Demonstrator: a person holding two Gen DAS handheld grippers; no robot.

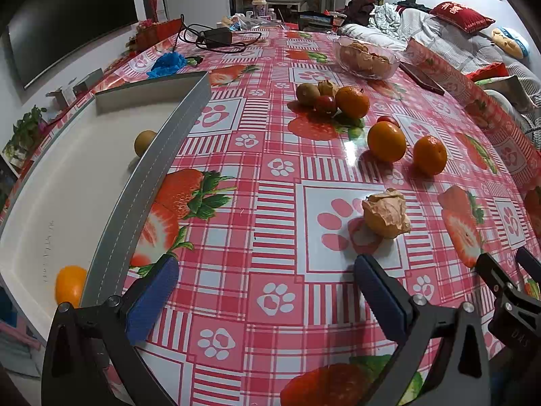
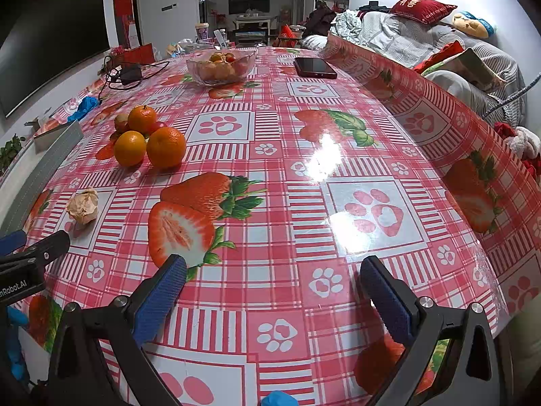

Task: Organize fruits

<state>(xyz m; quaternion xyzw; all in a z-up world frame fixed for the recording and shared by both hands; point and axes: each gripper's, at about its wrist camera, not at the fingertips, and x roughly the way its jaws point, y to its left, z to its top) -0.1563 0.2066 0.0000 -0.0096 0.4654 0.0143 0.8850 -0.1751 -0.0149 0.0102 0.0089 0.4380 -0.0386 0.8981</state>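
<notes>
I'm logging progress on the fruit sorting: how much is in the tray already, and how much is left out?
Done: a kiwi and an orange lie in the grey tray. In hand: nothing; the left tool and right tool are open and empty. Left: the husked fruit, two oranges nearby, and the far cluster on the tablecloth.

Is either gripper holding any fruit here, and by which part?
Nothing is held. The left gripper and right gripper are both open over the tablecloth.

Dark television on white wall; cluttered sofa opposite.
</notes>
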